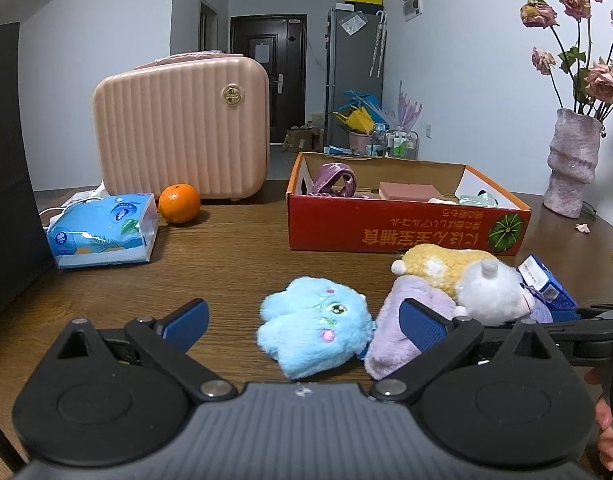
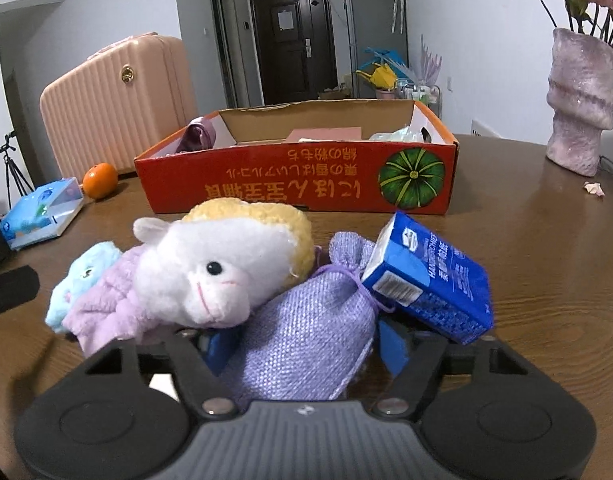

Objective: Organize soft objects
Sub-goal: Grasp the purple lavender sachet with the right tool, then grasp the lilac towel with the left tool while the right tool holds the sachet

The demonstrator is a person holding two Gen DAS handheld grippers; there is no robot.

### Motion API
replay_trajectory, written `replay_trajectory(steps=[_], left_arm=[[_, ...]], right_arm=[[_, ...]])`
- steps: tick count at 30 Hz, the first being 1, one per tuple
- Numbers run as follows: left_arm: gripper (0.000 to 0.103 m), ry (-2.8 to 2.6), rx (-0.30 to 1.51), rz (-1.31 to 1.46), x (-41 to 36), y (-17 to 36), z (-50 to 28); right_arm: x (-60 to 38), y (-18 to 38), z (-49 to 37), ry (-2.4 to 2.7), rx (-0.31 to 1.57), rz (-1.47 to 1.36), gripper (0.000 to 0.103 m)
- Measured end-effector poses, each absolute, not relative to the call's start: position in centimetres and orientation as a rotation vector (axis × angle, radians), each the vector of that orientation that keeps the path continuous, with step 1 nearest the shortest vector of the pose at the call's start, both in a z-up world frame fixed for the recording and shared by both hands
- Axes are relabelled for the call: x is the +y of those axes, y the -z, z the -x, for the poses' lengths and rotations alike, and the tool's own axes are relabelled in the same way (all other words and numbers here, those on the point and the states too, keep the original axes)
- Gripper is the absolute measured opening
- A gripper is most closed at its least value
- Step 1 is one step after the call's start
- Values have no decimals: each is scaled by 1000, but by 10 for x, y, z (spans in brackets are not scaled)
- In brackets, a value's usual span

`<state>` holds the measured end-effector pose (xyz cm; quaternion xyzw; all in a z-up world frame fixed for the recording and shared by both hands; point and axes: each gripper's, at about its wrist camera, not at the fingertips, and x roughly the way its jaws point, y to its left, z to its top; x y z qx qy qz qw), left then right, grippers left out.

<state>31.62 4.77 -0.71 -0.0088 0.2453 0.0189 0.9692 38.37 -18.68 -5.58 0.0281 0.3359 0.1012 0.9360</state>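
Note:
A blue plush toy (image 1: 312, 326) lies on the wooden table between the fingers of my open left gripper (image 1: 302, 322). Beside it lies a lilac plush piece (image 1: 390, 328), with a white and yellow sheep plush (image 1: 466, 280) on top. In the right wrist view the sheep plush (image 2: 210, 264) leans on a lilac woven pouch (image 2: 306, 328). My right gripper (image 2: 306, 344) has its blue fingers on both sides of the pouch; a firm grip cannot be told. A blue tissue pack (image 2: 430, 276) rests against the pouch. The blue plush (image 2: 82, 280) shows at the left.
A red cardboard box (image 1: 406, 228) with a purple item and a pink block stands behind the toys. A pink suitcase (image 1: 182, 128), an orange (image 1: 179, 203) and a blue tissue packet (image 1: 102, 230) are at the left. A vase (image 1: 572, 160) with dried roses stands at the right.

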Motion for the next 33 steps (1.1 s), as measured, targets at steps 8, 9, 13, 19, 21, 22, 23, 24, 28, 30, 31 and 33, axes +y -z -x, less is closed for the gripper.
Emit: replay_trajectory(steps=[8,9,13,19,21,22,23,24,28,30,31,33], left_arm=[[103,-35,494,19,48,7,-316],[103,-36,495,19,48,7,-316],[103,-35,495,18,48,8,-316],[103,-37,495,18,47,8,-316],[103,-36,494,19,47,8,-315],[103,-36,494,18,48,8,-315],[103,-36,493,18,47,8,-315],[103,-35,492,19,47,8,-315],[103,-36,489,20,48,7,-315],[103,-36,486,19,48,7,-314],[103,-36,484,18,48,6,-314],[103,-35,482,17,47,6,-314]], right_arm=[[-185,53,-377,-214,649,-30,41],[-184,52,-375,-212,638,-21,40],[-182,46,-364,-207,578,14,38],[-186,32,-345,-202,480,41,37],[-189,27,-340,-198,448,42,37],[-191,24,-338,-198,436,39,37],[-194,21,-335,-196,421,31,37],[-197,19,-333,-193,406,22,37],[-211,8,-326,-168,345,-15,37],[-216,5,-323,-157,329,-26,37],[-218,3,-322,-153,322,-30,37],[-222,1,-321,-146,312,-37,37]])
